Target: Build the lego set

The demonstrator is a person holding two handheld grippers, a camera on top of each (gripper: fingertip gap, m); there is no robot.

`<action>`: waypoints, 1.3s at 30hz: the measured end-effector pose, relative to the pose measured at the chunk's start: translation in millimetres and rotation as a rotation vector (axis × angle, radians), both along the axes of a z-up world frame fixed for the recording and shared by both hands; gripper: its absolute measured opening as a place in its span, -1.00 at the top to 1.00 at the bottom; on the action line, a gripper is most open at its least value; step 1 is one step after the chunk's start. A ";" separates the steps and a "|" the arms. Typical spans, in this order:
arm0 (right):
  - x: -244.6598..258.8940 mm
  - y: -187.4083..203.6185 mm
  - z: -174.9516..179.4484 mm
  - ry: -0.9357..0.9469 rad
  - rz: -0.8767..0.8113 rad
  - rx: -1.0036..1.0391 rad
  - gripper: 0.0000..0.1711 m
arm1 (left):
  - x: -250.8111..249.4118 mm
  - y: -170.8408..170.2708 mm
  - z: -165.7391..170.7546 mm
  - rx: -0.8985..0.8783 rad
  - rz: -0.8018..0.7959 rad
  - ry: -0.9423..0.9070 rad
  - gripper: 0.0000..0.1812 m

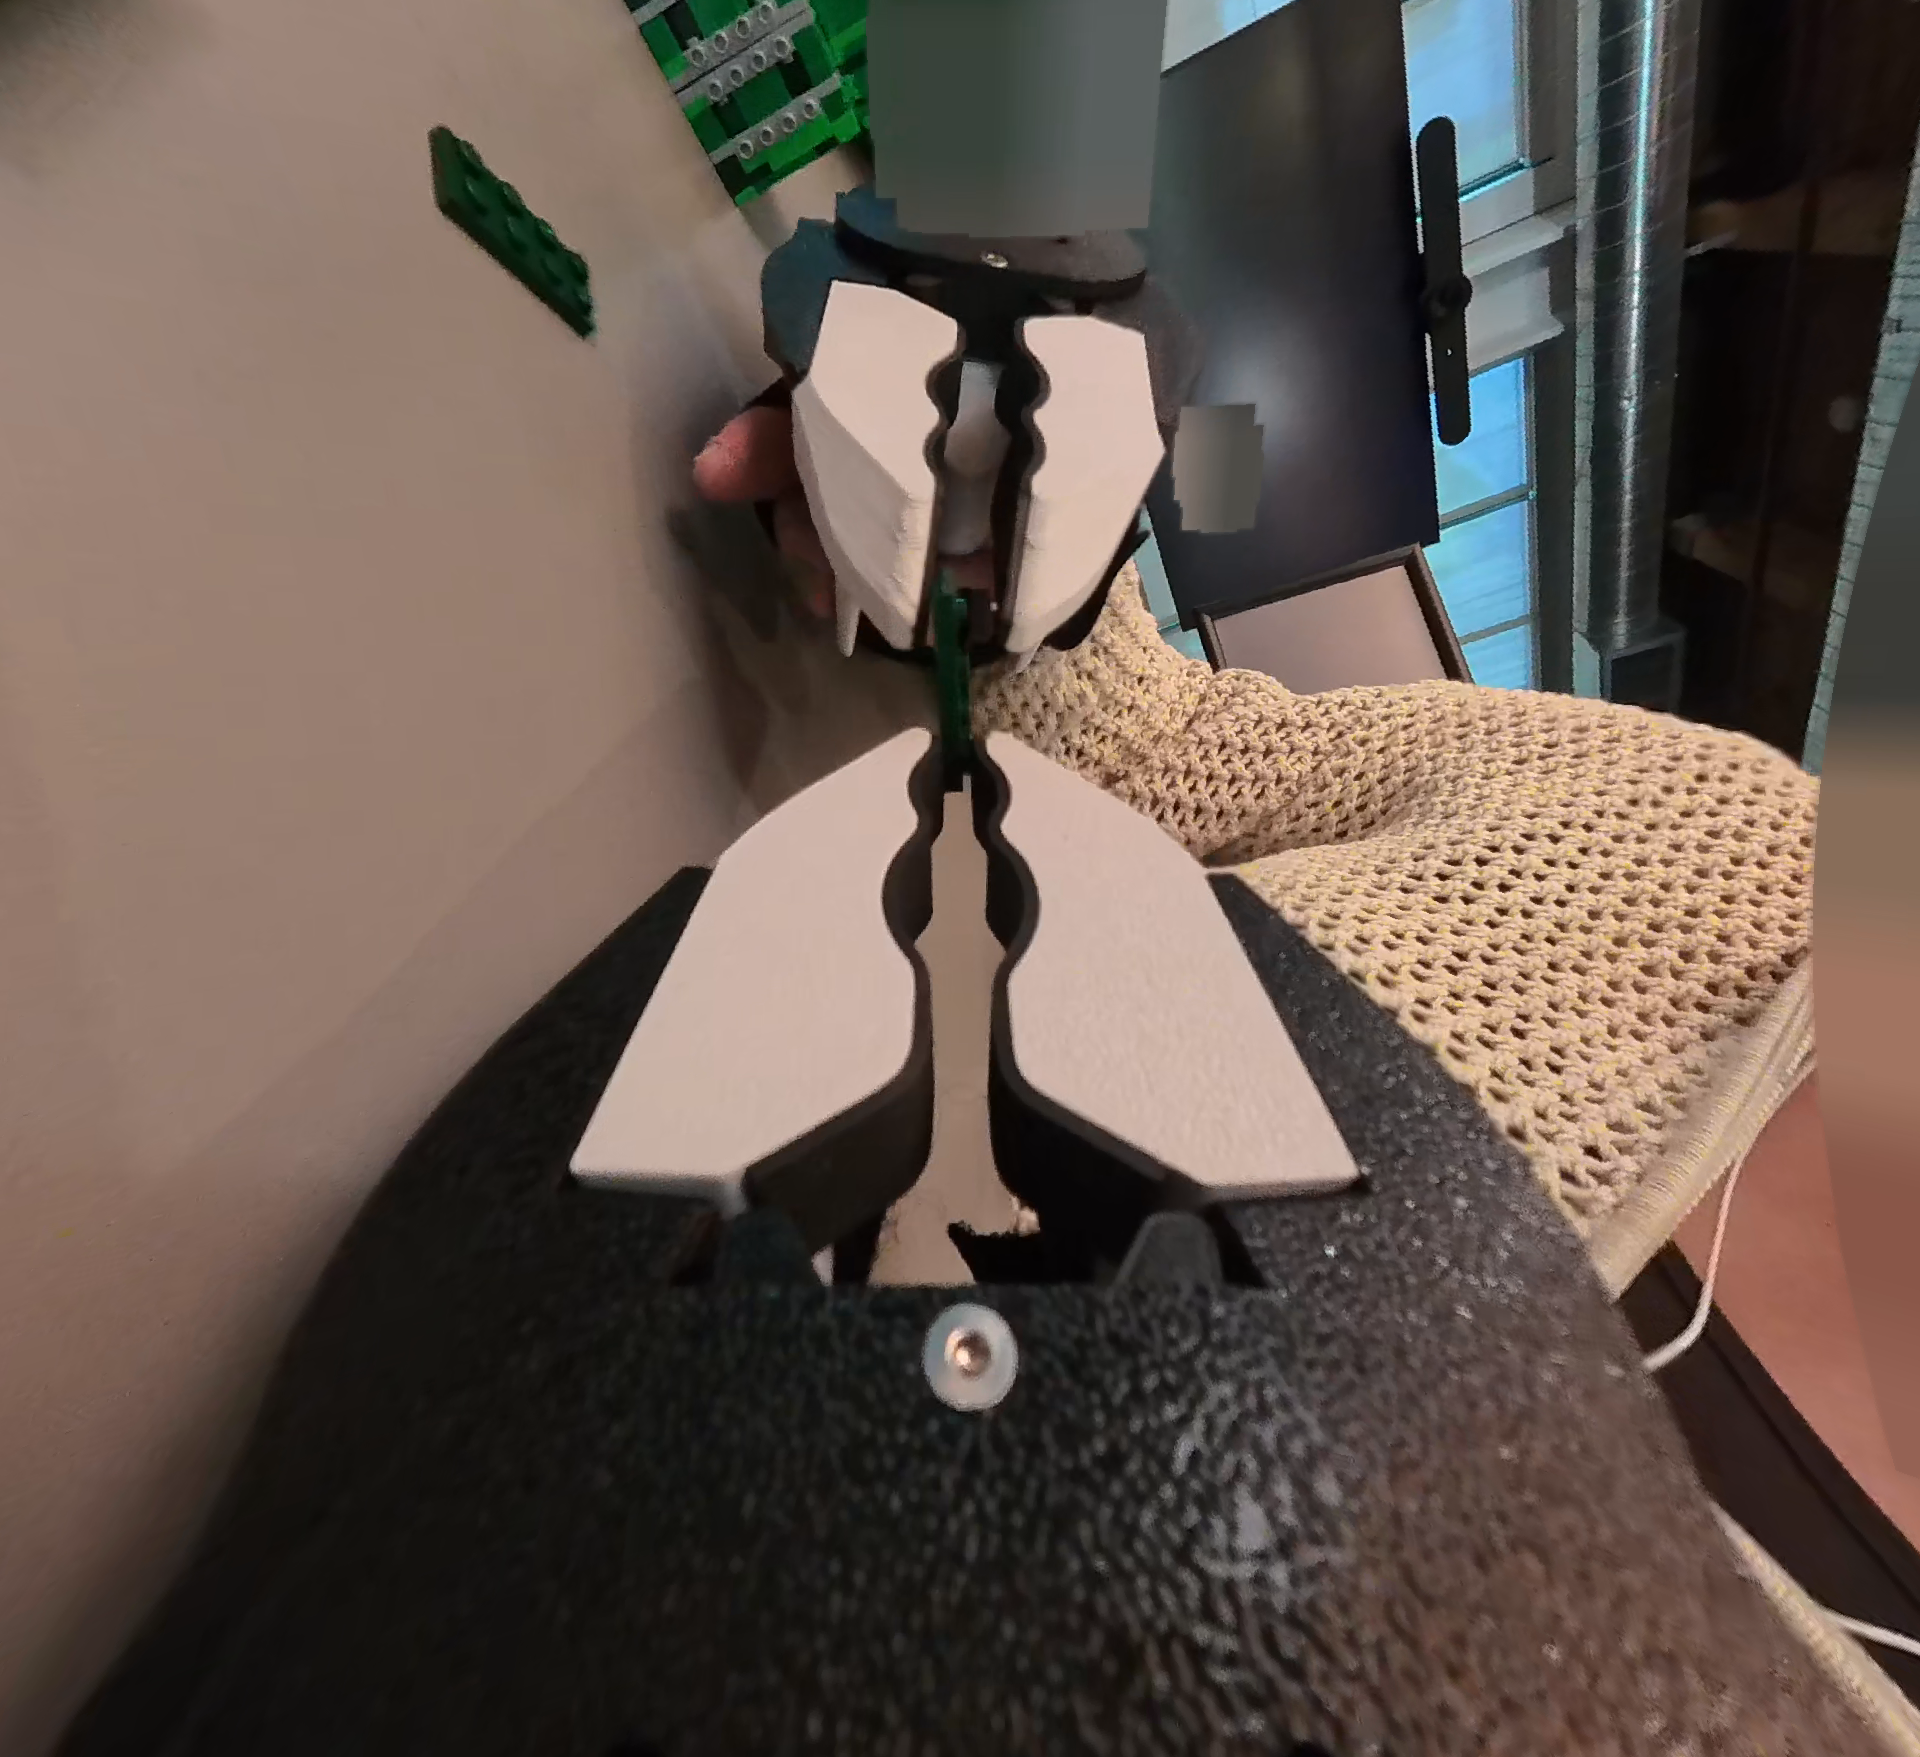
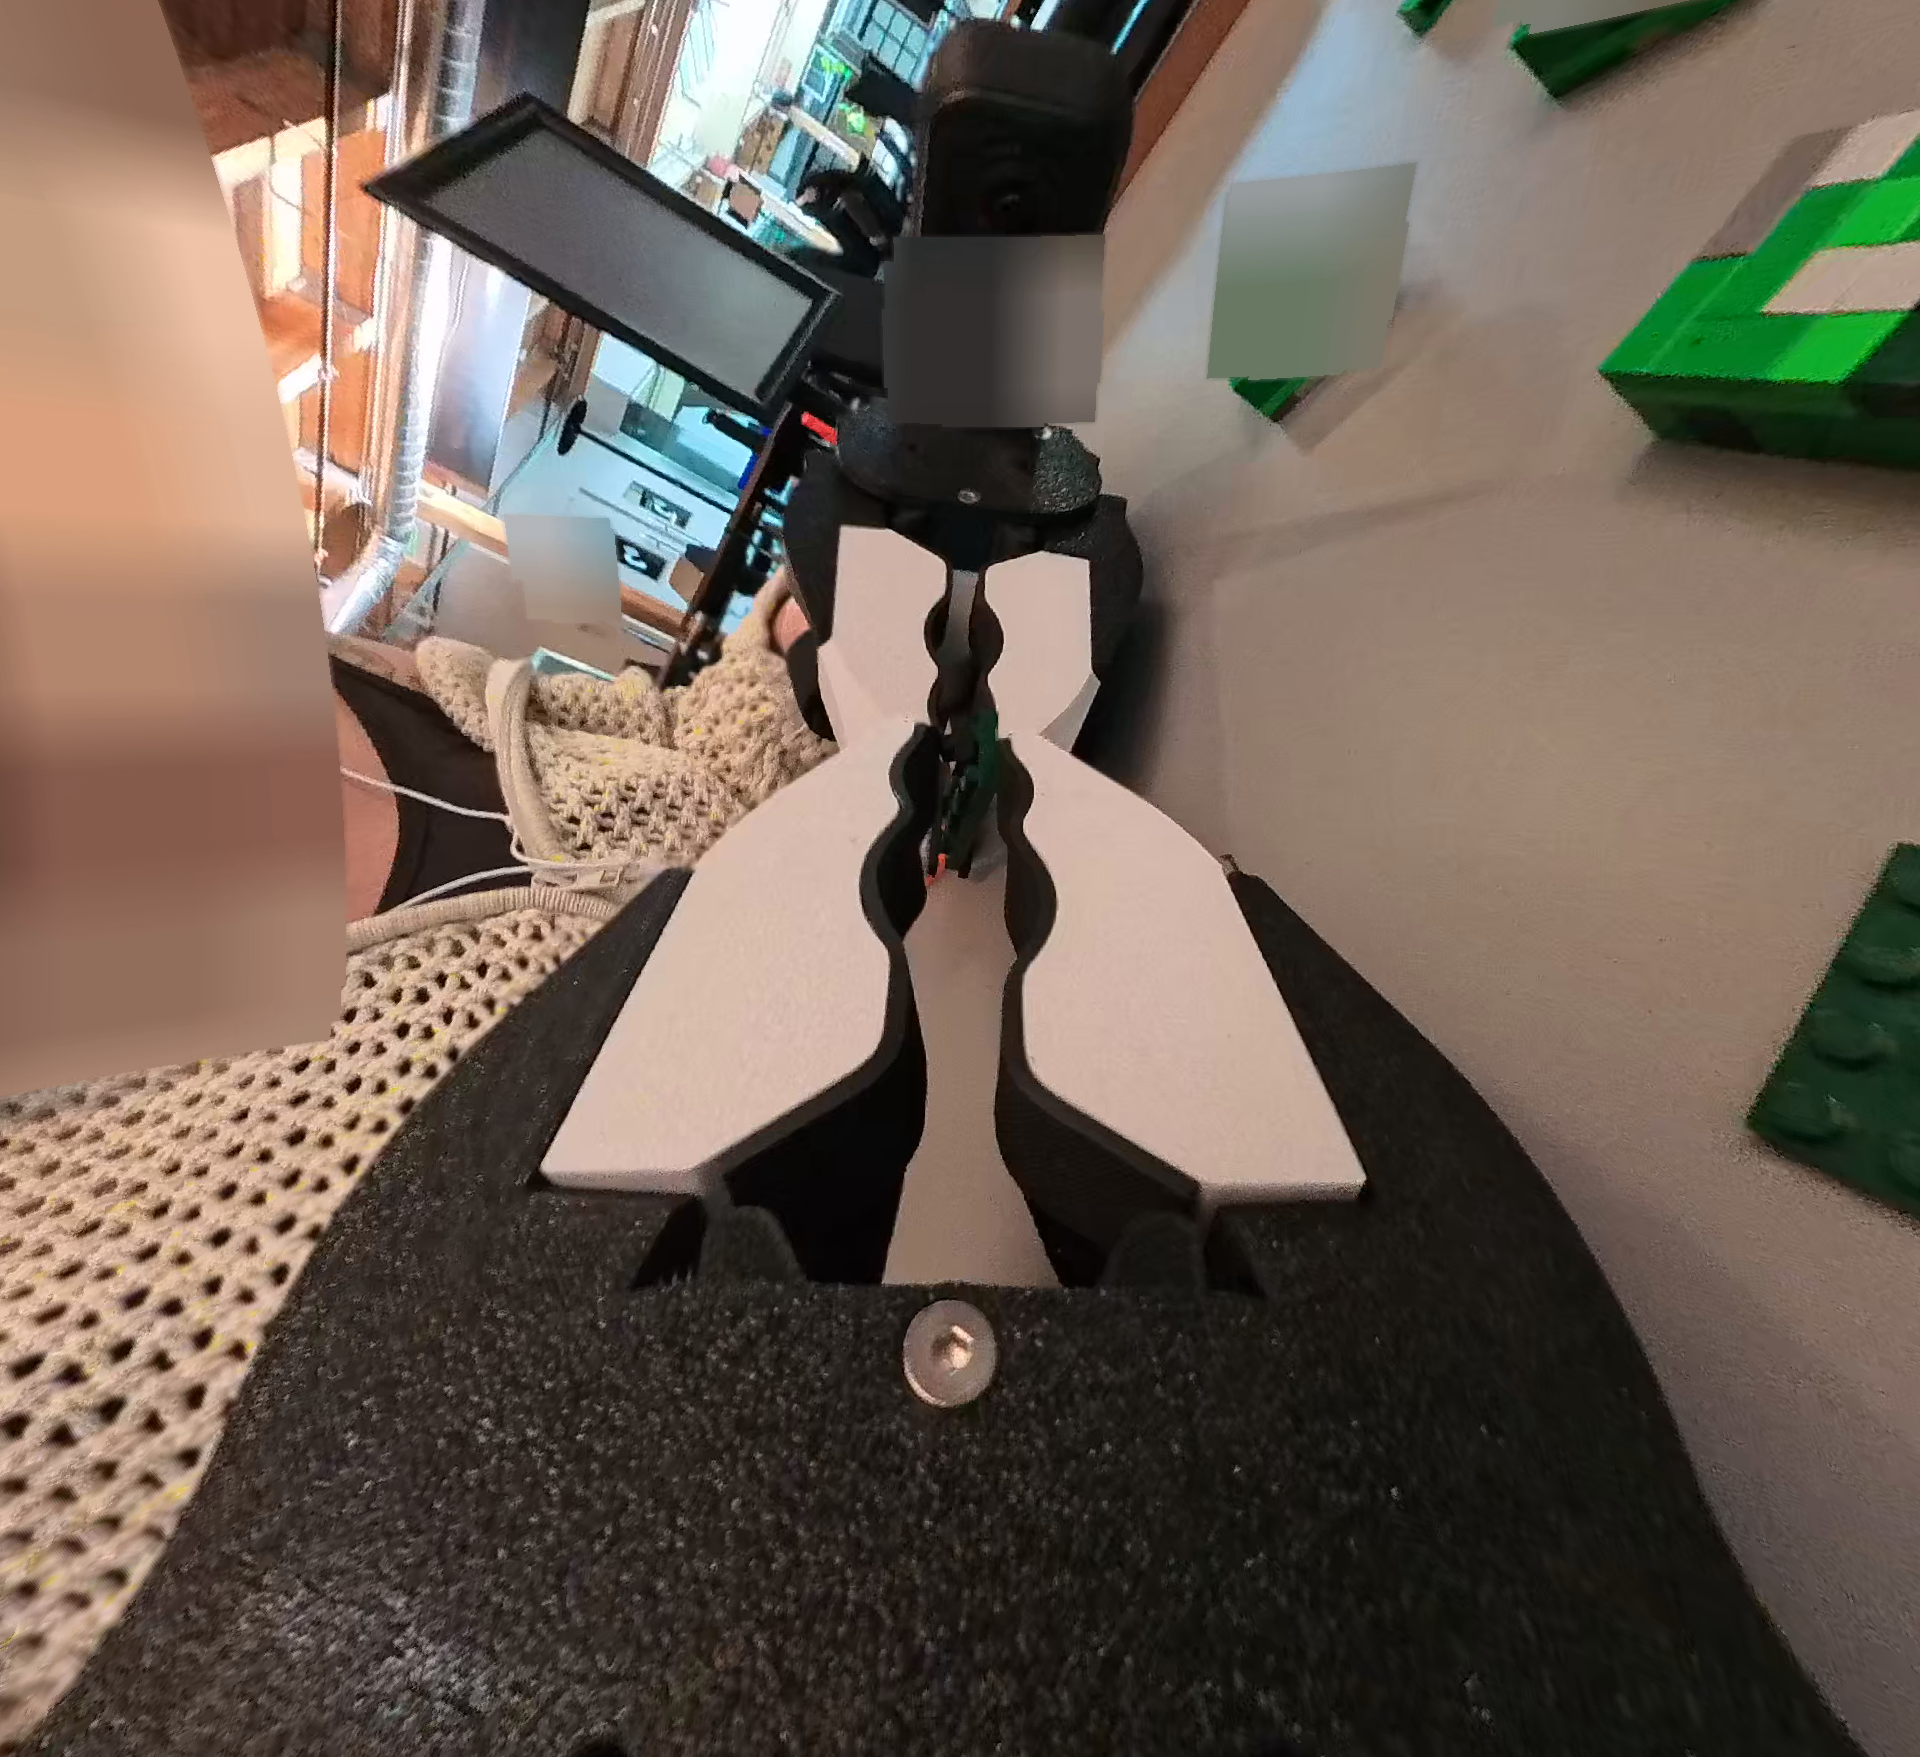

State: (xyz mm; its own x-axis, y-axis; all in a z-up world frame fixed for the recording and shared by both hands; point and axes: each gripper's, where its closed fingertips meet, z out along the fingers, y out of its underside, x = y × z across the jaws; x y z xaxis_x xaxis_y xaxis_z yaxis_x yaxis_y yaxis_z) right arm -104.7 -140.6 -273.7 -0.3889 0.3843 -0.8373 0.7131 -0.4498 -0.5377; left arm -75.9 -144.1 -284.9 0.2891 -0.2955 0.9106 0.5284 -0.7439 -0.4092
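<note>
- Overall, one pale surface (image 1: 260,668) carries the loose lego; both views are tilted, so it runs up the frame like a wall.
- One large green and grey lego build (image 1: 748,34) sits on it in the left wrist view; the right wrist view shows one blocky green and white build (image 2: 1787,325).
- One big dark green studded plate (image 2: 1870,1032) lies near the right edge of the right wrist view.
- One flat dark green plate (image 1: 509,227) lies alone in the left wrist view, well apart from the claws.
- Two claws meet tip to tip above the surface, each pointing straight at the other.
- One left claw (image 1: 954,767) has its white fingers (image 1: 790,980) drawn together on the near end of a small dark green piece (image 1: 951,668).
- One right claw (image 1: 948,611) is clamped on the far end of that piece, a bare hand (image 1: 748,471) behind it.
- From the right wrist view, the small dark green piece (image 2: 971,788) sits between both pairs of tips, held in the air.
- One knitted cream sleeve (image 1: 1403,834) trails beside the claws.
</note>
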 end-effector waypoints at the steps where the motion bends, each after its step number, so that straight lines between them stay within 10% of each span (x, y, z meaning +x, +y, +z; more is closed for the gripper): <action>1: 2.2 -1.4 1.7 0.011 0.015 0.022 0.88 | 1.7 -1.3 1.5 0.020 -0.012 0.016 0.96; 15: 25.1 -16.5 15.0 0.274 0.139 0.525 0.89 | 15.5 -11.0 5.7 0.356 -0.110 0.505 0.96; 39: 18.5 -13.4 25.3 0.329 -0.010 0.549 0.90 | 5.2 -3.7 10.5 0.457 -0.050 0.757 0.94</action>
State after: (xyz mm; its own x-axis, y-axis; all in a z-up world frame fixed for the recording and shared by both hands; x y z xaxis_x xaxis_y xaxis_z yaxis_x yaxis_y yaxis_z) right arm -86.3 -154.0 -248.4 -0.5865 0.7280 -0.3550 0.4689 -0.0523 -0.8817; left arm -70.7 -147.7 -274.4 0.7431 -0.6122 0.2702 -0.0330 -0.4368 -0.8989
